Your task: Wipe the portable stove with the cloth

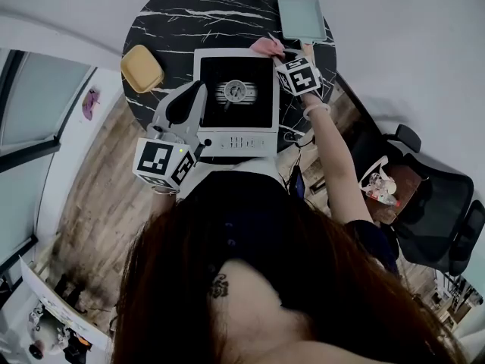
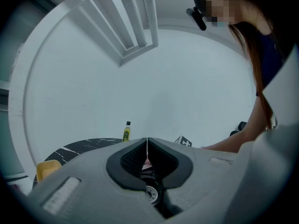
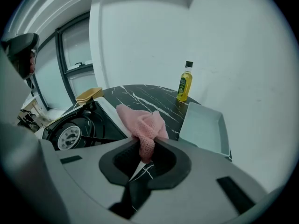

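Right tool [image 3: 147, 143] pinching pink cloth [image 3: 142, 120] at stove [image 3: 70, 132] corner, left tool [image 2: 147, 143] closed, bottle [image 3: 185, 84] label unreadable

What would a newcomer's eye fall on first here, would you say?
The pink cloth pinched in the right gripper, at the portable stove's far right corner. The stove sits midway on a round black marble table, the shut left gripper by its left edge.
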`<state>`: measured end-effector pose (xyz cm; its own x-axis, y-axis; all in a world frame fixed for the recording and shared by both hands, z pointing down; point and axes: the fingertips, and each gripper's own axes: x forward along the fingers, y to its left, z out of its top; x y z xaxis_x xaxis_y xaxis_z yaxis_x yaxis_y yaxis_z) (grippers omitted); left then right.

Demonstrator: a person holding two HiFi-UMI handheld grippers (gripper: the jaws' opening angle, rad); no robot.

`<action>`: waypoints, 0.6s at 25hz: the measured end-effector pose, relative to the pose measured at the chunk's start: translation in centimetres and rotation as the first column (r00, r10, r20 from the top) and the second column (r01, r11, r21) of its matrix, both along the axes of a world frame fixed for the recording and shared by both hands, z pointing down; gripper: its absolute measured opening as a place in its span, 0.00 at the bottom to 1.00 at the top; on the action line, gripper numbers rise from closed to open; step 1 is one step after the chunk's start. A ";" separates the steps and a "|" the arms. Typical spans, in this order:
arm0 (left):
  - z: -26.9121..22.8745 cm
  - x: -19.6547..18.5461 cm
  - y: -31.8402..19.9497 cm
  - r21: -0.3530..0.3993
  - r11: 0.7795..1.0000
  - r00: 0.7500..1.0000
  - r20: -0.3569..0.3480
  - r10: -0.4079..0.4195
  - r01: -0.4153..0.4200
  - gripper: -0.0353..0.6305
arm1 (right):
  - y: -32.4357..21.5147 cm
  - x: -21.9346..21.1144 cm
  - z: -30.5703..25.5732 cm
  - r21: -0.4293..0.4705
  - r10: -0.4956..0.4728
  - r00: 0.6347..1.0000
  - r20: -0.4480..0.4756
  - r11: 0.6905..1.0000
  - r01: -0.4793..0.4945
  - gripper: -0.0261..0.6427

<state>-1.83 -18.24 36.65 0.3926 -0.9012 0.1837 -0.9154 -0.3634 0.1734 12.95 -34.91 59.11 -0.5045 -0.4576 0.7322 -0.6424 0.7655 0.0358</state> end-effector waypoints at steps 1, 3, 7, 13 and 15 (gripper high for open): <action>0.0 0.0 0.0 0.000 1.000 1.000 -0.001 0.002 -0.002 0.08 | 0.1 0.0 0.0 0.000 0.009 1.000 0.003 1.000 -0.009 0.12; -0.1 0.1 0.1 0.002 1.000 1.000 -0.001 0.004 -0.004 0.08 | 0.3 0.1 0.0 -0.001 0.030 0.999 0.013 1.000 -0.030 0.12; -0.2 0.0 0.3 0.012 1.000 1.000 -0.007 0.002 -0.002 0.08 | 0.8 0.5 0.1 -0.009 0.095 0.995 0.044 0.996 -0.094 0.12; -0.4 -0.2 0.8 0.016 1.000 1.000 -0.021 -0.003 0.003 0.08 | 1.6 0.7 0.1 -0.010 0.133 0.990 0.050 0.991 -0.132 0.12; -0.4 -0.2 1.0 0.017 1.000 1.000 -0.030 0.001 0.000 0.08 | 1.9 0.9 0.1 -0.011 0.145 0.988 0.053 0.989 -0.145 0.12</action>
<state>-2.00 -17.26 36.25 0.3980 -0.9040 0.1564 -0.9097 -0.3669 0.1945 13.81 -33.03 59.24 -0.4720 -0.5233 0.7095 -0.7474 0.6643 -0.0072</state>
